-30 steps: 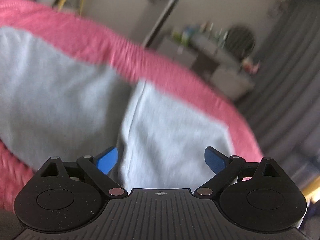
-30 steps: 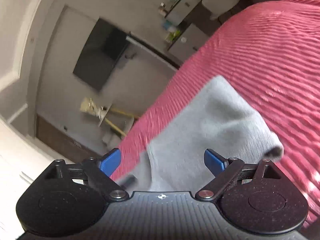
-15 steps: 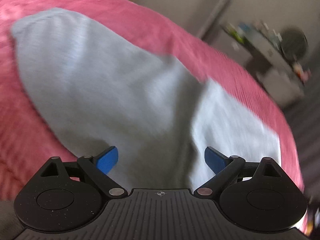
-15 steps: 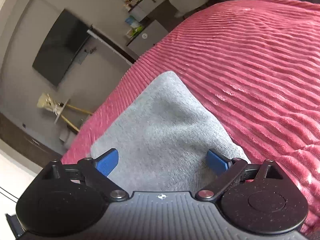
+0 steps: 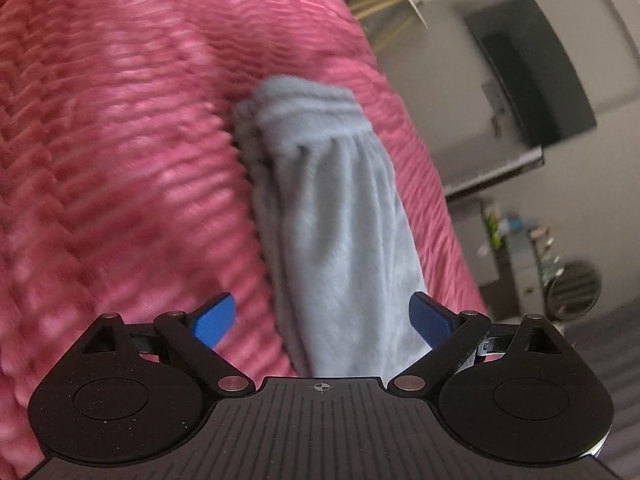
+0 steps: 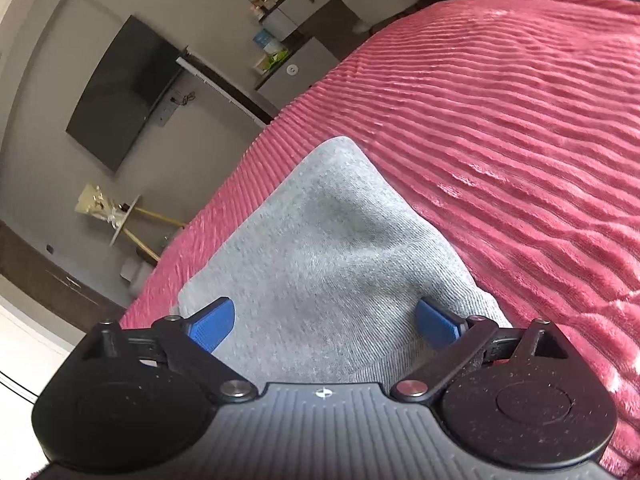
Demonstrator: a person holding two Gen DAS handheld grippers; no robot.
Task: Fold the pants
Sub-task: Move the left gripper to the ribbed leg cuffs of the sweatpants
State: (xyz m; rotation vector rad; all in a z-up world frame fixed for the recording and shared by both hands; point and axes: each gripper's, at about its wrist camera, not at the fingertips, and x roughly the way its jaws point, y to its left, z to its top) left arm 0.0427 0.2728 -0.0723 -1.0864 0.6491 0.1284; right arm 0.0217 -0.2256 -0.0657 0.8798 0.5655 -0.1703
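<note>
Grey sweatpants (image 5: pixel 336 216) lie folded into a narrow stack on a pink ribbed bedspread (image 5: pixel 120 140), the ribbed elastic band at the far end. My left gripper (image 5: pixel 322 314) hovers open over the near end of the stack, blue pads wide apart with nothing between them. In the right wrist view the same grey pants (image 6: pixel 320 256) form a flat folded bundle near the bed's left edge. My right gripper (image 6: pixel 324 322) is open just above the near part of the fabric, holding nothing.
The pink bedspread (image 6: pixel 500 140) stretches wide to the right of the pants. Beyond the bed edge are a wall-mounted black TV (image 6: pixel 120 92), a small round gold-legged side table (image 6: pixel 124 216) and a grey cabinet with bottles (image 6: pixel 296 12).
The left gripper's view has swung round sharply: from spread grey fabric to a narrow folded stack seen lengthwise. The right gripper has tilted down and steadied over the pants. Both stayed open.
</note>
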